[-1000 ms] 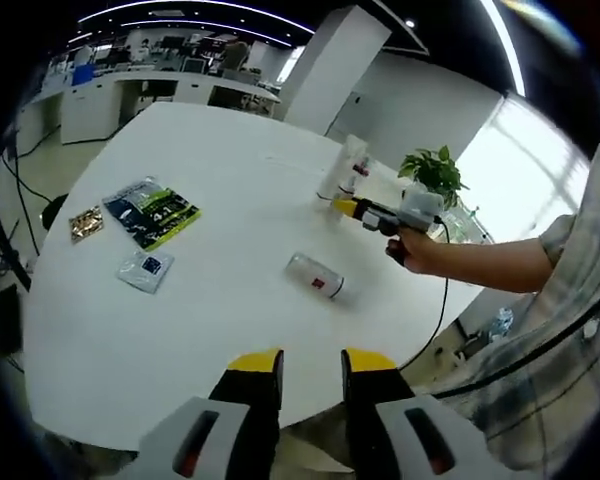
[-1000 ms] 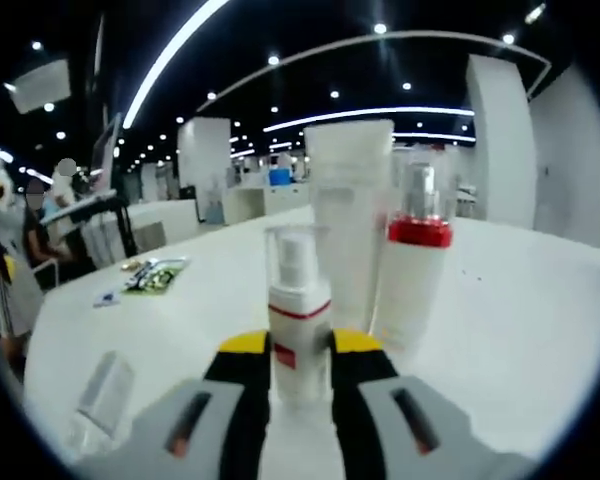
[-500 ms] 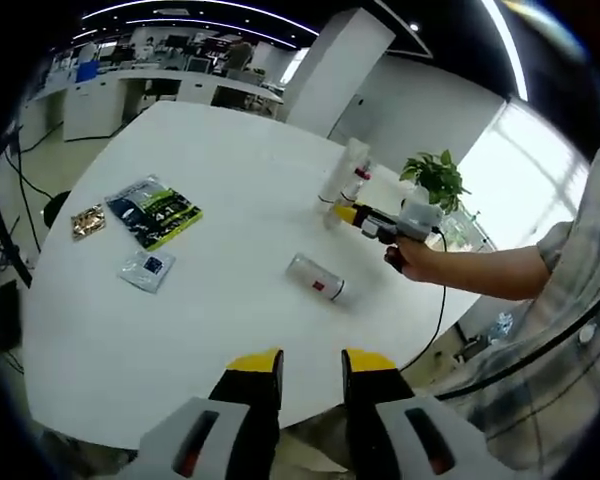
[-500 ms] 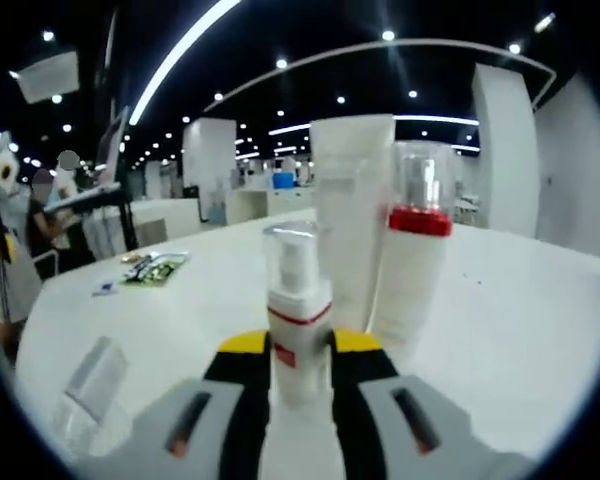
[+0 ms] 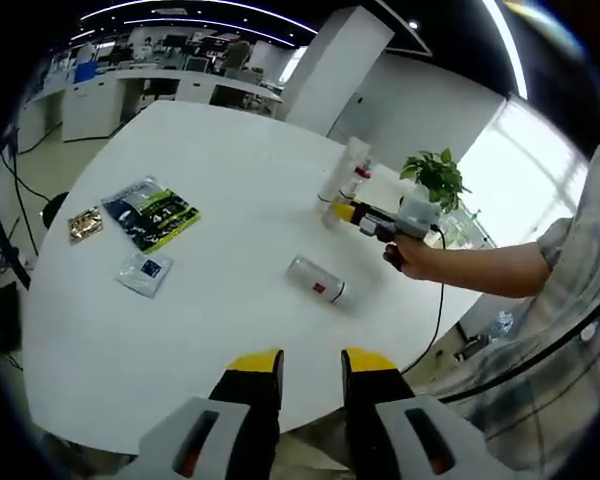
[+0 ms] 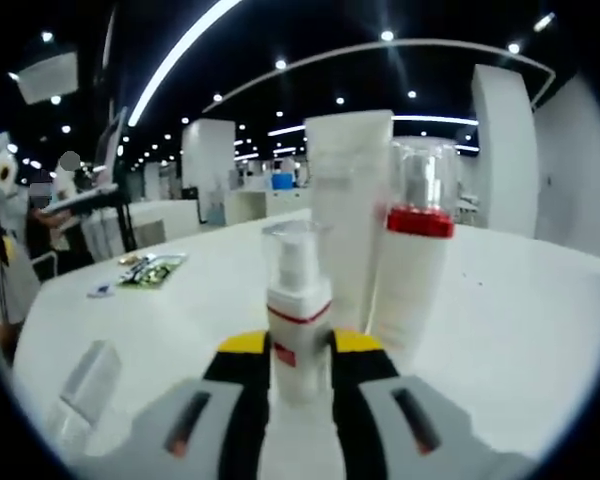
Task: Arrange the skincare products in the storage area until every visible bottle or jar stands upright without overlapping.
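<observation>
Your right tongs pinch the small pump bottle upright beside the standing tube and red-collared bottle. One clear bottle lies toppled mid-bench; your left tongs hang spread, empty.

Three bottles — one tube — three packets, one plant.

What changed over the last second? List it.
Almost nothing. The right claw stays shut on the small pump bottle, standing beside the white tube and red-collared bottle. The left claw still hovers open; the clear bottle still lies flat.
</observation>
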